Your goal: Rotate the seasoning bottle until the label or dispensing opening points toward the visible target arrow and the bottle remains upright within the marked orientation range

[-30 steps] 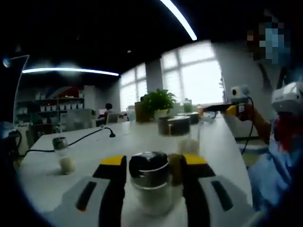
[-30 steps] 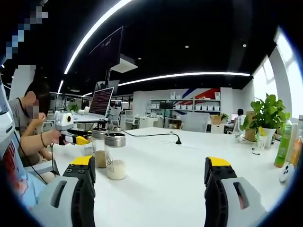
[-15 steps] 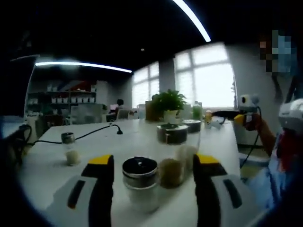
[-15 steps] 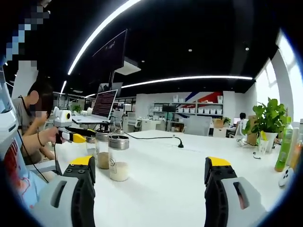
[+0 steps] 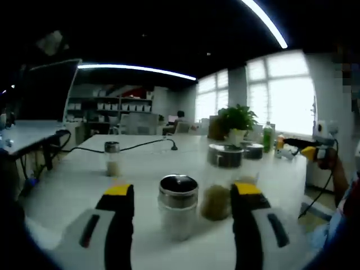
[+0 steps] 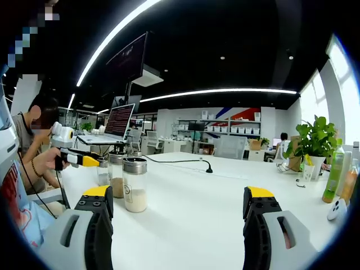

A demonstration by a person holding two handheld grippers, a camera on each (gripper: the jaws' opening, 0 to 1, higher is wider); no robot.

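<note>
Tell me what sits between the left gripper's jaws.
In the left gripper view, a steel-lidded seasoning bottle stands between the open left gripper's jaws, untouched by either.

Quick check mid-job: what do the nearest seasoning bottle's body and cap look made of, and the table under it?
Seasoning bottle: the body looks like clear glass or hard plastic, since the pale contents show through; which one is uncertain. Its cap looks like shiny metal, silvery with a dark reflective top. The table looks like smooth white laminate with a soft sheen, though that is a guess from its look.

Seasoning bottle [image 5: 178,206] on table [image 5: 73,185] — larger jar [image 5: 223,181] just right, small shaker [image 5: 112,158] far left
</note>
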